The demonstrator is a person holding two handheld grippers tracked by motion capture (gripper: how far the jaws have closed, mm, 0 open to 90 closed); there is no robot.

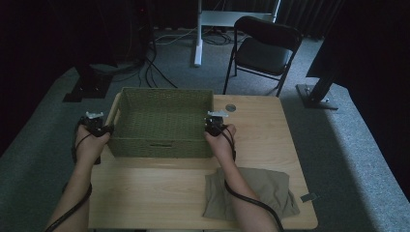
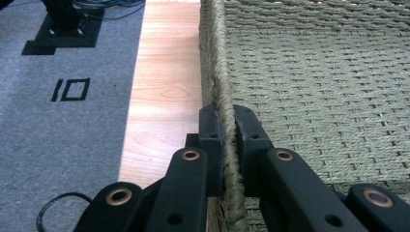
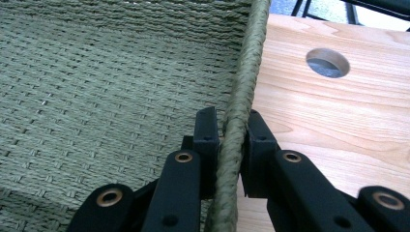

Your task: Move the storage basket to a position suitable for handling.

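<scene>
Pale wooden table (image 1: 159, 193) spans the lower centre of the high view, on grey carpet. Rectangular olive-green woven basket (image 1: 162, 121) sits at frame centre, on the table's far left part. Left gripper (image 2: 228, 130) clamps the basket's left rim, one jaw inside, one outside. Right gripper (image 3: 231, 130) straddles the right rim likewise, jaws pressed to the braided edge. Crumpled khaki cloth (image 1: 261, 191) lies lower right, under the right forearm. Black folding chair (image 1: 263, 48) stands upper centre-right.
</scene>
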